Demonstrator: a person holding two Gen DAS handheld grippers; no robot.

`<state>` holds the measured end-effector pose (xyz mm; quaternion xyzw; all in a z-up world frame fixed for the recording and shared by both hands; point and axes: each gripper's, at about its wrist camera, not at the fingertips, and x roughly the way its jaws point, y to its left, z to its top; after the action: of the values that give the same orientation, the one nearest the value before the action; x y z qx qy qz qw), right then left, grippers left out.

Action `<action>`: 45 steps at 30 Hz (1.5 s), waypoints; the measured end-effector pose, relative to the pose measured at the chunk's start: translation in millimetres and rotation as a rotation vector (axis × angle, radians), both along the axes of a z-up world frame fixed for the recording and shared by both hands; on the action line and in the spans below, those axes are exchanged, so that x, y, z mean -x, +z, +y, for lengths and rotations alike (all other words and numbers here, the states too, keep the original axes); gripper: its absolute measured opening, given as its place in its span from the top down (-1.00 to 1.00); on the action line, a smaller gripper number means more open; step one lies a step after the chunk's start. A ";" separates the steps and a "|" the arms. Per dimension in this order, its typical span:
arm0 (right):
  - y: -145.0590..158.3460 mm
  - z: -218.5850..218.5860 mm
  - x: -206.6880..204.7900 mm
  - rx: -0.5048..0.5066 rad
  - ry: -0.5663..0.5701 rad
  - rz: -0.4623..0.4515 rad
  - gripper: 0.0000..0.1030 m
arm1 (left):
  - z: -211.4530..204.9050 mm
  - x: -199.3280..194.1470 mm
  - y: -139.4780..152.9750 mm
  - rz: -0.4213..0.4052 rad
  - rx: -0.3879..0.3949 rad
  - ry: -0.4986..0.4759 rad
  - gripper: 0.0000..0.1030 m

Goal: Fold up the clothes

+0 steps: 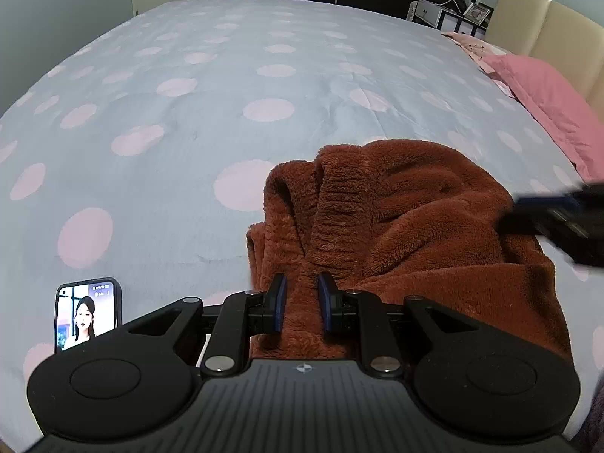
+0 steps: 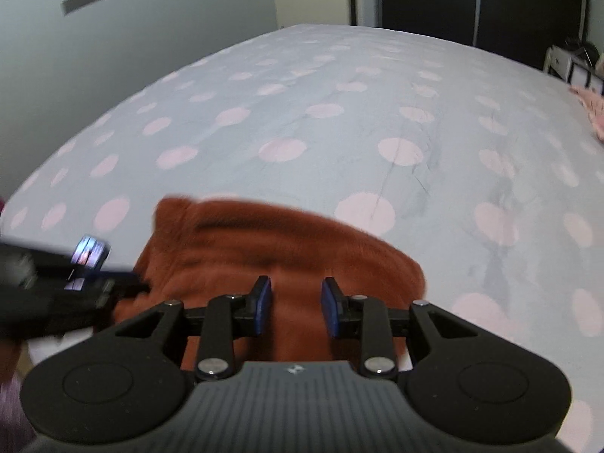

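Note:
A brown fleece garment lies bunched on the near part of the bed, its ribbed band standing up in the middle. My left gripper sits at the garment's near left edge, its blue pads close together with a fold of fleece pinched between them. In the right wrist view the same garment fills the gap of my right gripper, whose pads press on a thicker bunch. Each gripper shows blurred in the other's view: the right gripper and the left gripper.
The bed has a pale blue cover with pink dots and stretches far ahead. A phone with a lit screen lies near the left gripper. Pink pillows and a beige headboard stand at the right, with a nightstand behind.

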<state>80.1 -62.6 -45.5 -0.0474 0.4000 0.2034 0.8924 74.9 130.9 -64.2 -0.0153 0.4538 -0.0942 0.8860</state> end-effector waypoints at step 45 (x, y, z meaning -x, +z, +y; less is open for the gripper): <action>-71.3 -110.1 7.4 -0.512 -0.299 0.397 -0.22 | 113.8 -32.8 -64.2 0.254 0.720 0.303 -0.38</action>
<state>72.7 -172.7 -116.8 0.2773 0.5043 0.1693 0.8000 107.7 244.8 -128.5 -0.4027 0.4903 -0.1127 0.7646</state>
